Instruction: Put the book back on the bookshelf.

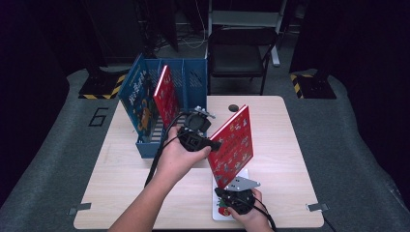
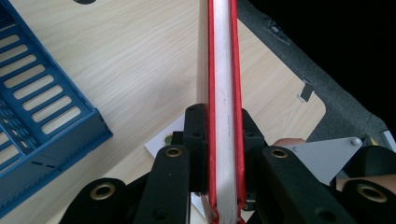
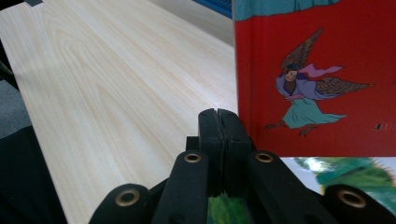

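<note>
Currently blue rack [image 1: 193, 77] holds two books; left gripper [image 2: 223, 154] clamps red book [image 1: 233, 145]; right gripper [image 3: 223, 140] closed, empty.

Glossy red hardcover picture book [image 1: 232, 145], pale matt wood-grain table [image 1: 270, 193], blue slotted plastic file rack [image 1: 193, 77], matt black plastic gripper jaws

A: What stands at the far left of the worktop [image 1: 125, 183]?

B: A blue slotted file rack [image 1: 193, 79], with two books upright in it: a blue one [image 1: 138, 99] at its left and a red one [image 1: 165, 96] leaning just right of that.

A: And beyond the worktop?

B: A dark folding chair [image 1: 239, 55] on the grey floor, black-and-yellow hazard tape [image 1: 101, 92] at the far left, and a "6" [image 1: 99, 117] marked on the floor. A small dark hole [image 1: 233, 108] sits near the worktop's far edge.
</note>
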`<state>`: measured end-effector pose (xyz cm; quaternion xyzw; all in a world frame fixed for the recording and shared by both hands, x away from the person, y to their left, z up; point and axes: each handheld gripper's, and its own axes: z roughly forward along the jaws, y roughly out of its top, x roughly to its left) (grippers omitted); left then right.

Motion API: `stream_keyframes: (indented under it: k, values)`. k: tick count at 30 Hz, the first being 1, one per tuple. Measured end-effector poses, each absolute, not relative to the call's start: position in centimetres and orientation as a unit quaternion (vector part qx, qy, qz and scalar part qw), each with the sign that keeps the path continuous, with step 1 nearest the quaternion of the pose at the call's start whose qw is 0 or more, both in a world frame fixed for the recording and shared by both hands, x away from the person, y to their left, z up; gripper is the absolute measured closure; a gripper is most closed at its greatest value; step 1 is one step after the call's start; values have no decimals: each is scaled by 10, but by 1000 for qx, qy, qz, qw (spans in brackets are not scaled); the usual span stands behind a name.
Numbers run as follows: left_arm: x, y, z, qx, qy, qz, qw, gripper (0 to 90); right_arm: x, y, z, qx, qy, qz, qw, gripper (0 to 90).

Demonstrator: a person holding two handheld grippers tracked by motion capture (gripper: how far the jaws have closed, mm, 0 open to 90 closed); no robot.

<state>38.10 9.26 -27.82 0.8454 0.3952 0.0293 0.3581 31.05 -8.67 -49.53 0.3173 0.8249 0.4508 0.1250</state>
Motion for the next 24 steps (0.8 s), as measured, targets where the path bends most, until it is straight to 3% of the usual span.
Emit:
stream_keyframes:
  k: [24]
  values:
    - [399, 105, -237, 841, 413, 43, 346, 791, 336, -72, -470, 331, 794, 493, 130, 896]
